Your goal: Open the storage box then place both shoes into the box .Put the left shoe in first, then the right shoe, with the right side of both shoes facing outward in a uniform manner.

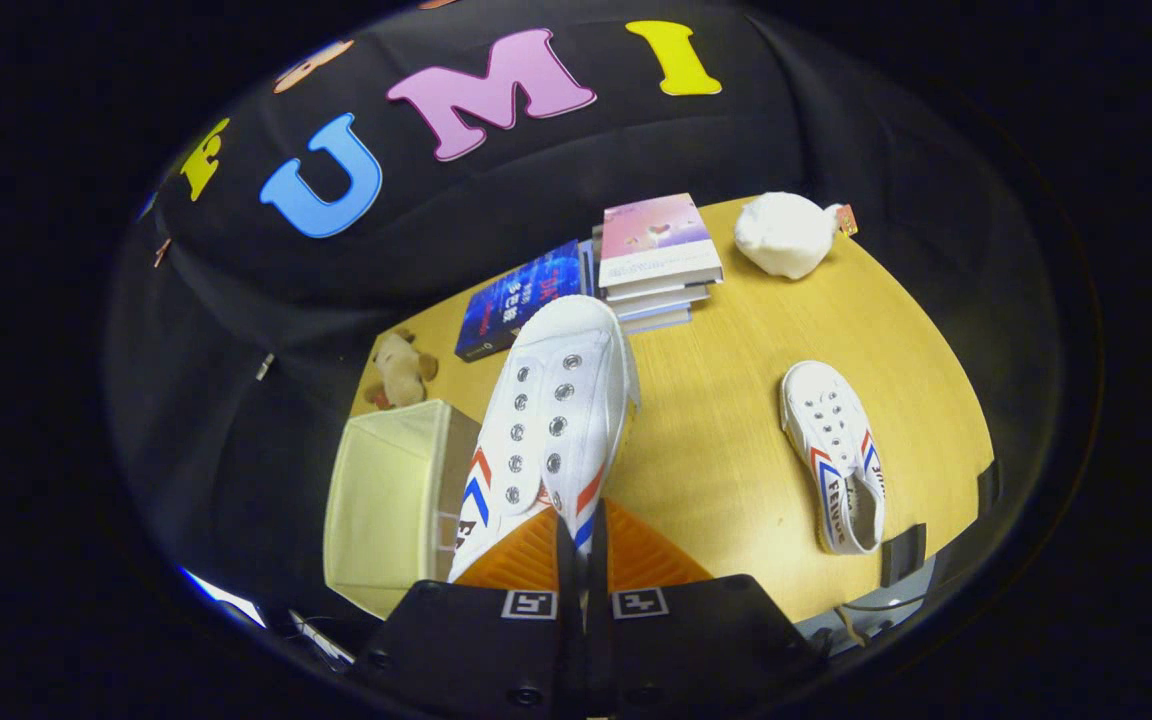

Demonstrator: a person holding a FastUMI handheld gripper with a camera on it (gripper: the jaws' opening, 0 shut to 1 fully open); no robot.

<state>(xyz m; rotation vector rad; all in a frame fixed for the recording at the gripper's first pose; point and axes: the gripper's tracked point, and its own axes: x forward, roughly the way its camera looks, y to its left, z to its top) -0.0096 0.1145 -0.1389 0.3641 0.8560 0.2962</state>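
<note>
My gripper (581, 540) is shut on a white canvas shoe (551, 420) with red and blue chevrons, pinching the edge of its collar. The shoe hangs above the wooden table (726, 440), its toe pointing away from the fingers toward the books. To the left of the held shoe stands the pale fabric storage box (386, 500), open at the top, its inside showing nothing. The second white shoe (836, 455) lies on the table to the right, toe pointing away, well apart from the fingers.
A stack of books (656, 260) and a dark blue book (521, 300) lie at the table's far side. A white bundle (786, 235) sits at the far right corner. A small plush toy (401, 370) rests beyond the box.
</note>
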